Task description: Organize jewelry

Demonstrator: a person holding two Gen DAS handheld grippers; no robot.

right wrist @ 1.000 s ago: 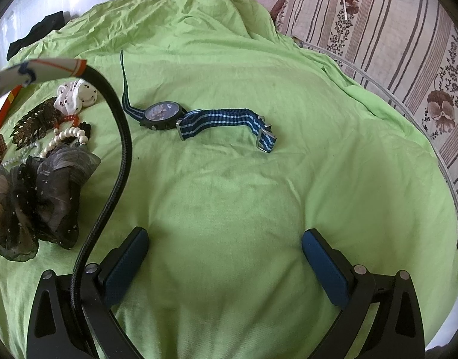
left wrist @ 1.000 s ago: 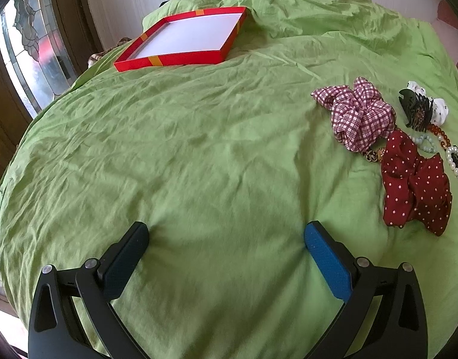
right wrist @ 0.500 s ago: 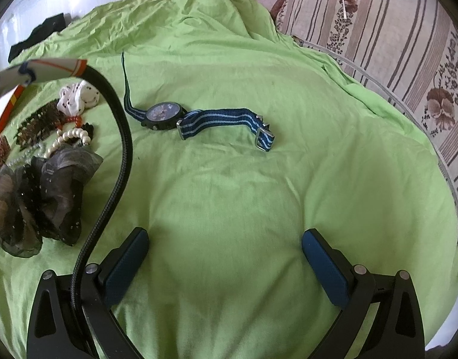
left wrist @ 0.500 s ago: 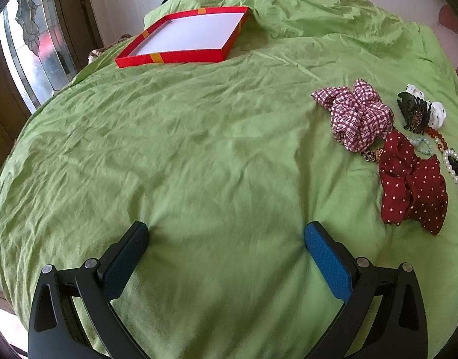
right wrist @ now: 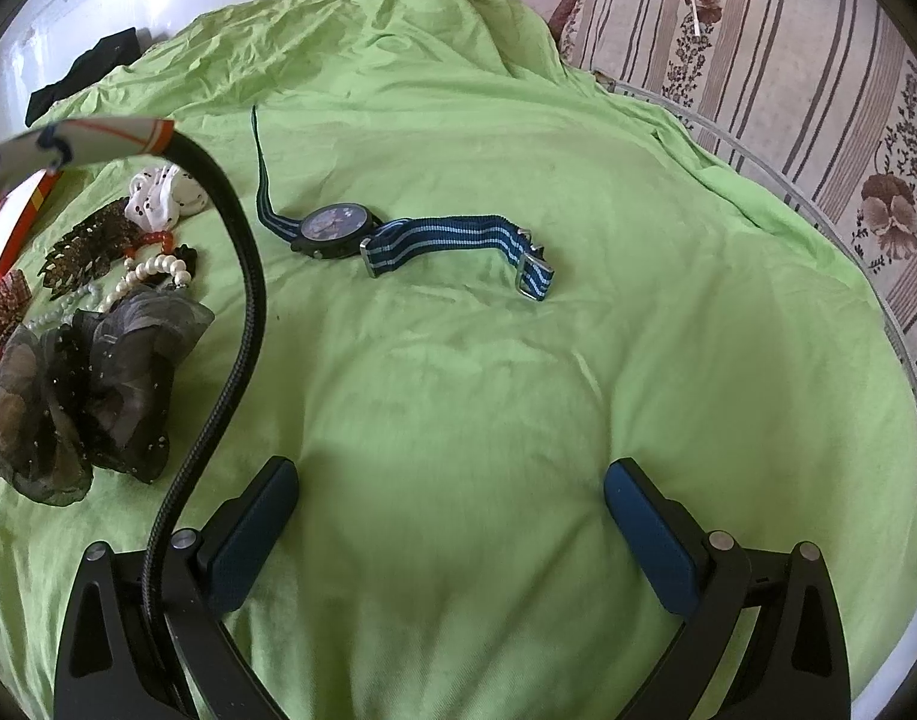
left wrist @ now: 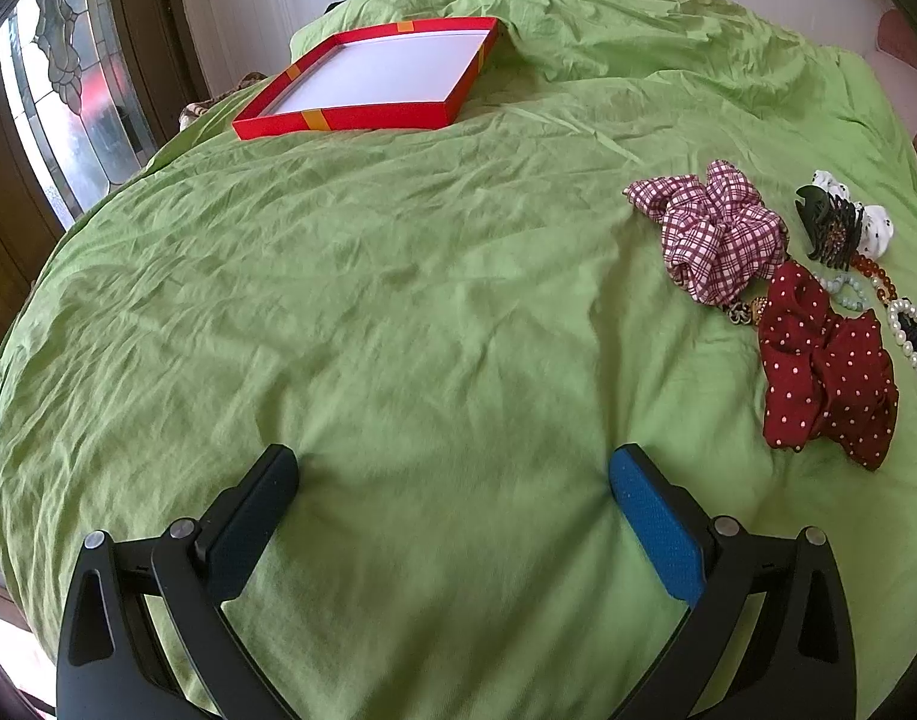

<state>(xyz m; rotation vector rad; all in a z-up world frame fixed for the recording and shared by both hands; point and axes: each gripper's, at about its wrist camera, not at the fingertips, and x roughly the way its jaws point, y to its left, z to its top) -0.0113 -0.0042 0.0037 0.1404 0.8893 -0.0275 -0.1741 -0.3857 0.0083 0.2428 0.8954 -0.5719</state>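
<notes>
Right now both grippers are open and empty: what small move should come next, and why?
Probably ease the right gripper forward toward the watch. It lies apart from the other pieces, straight ahead, while the red box sits empty.

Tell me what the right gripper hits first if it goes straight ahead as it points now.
Probably the bare green sheet: the right gripper, open, points at empty cloth. Further along that line lies the striped-strap watch, though depth is hard to judge.

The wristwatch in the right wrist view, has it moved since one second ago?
No. The wristwatch lies at the same spot on the green sheet, with its strap stretched the same way.
</notes>
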